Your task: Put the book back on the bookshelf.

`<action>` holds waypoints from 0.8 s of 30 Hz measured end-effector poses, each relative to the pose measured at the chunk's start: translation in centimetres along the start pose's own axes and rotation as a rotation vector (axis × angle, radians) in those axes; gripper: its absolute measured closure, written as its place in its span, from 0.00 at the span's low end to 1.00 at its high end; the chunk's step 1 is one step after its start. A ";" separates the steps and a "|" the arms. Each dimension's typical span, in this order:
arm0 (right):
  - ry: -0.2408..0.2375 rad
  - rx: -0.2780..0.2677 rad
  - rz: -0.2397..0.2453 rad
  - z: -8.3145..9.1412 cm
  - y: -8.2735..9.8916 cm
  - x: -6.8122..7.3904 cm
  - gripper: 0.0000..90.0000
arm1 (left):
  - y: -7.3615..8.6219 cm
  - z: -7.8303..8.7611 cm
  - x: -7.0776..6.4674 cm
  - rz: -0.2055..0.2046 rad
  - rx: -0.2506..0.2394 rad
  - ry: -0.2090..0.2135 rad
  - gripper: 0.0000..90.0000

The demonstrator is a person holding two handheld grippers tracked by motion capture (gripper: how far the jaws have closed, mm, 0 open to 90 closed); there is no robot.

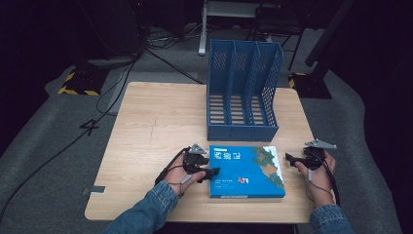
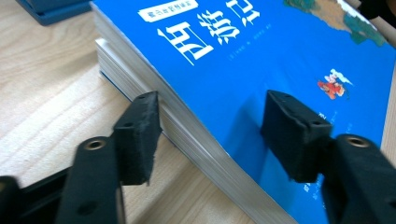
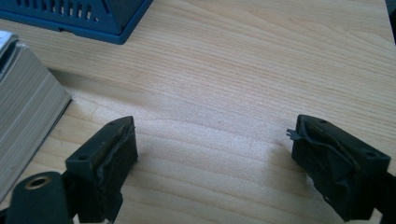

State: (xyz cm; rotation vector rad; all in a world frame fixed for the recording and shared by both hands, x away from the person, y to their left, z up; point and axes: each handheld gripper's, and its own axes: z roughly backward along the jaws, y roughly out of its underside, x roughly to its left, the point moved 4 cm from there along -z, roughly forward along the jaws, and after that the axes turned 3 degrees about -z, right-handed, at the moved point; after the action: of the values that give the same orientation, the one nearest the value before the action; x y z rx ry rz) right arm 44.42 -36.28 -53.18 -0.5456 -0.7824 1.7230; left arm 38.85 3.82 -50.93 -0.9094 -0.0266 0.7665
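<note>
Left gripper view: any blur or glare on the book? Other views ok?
Left gripper view: book cover sharp, soft sheen, near page edges blurred. High view: table lit, surroundings dark. Right gripper view: wood grain clear, pale glare patch between the jaws.

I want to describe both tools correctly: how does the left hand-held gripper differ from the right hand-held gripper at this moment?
The left hand-held gripper straddles the edge of the blue book, one jaw over its cover, one beside its pages; the right hand-held gripper has only bare table between its jaws. The left reaches the book; the right stays apart from it. Both have black padded jaws, standing open.
</note>
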 end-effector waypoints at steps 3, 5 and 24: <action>-0.001 -0.001 0.000 0.0 0.0 0.0 0.16 | -0.2 0.4 -0.2 -0.026 -0.010 -0.012 0.50; -0.001 -0.001 0.000 0.0 0.0 0.0 0.16 | -0.4 0.8 -0.3 -0.043 -0.025 -0.015 0.54; -0.006 0.001 0.008 0.1 0.1 0.1 0.16 | 0.3 0.0 -1.3 -0.049 0.007 0.149 0.56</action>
State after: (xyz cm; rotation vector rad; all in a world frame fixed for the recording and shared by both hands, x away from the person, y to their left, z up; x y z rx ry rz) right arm 44.24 -36.26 -53.17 -0.5437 -0.7851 1.7326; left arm 37.69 3.16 -50.72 -0.9541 0.0839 0.6513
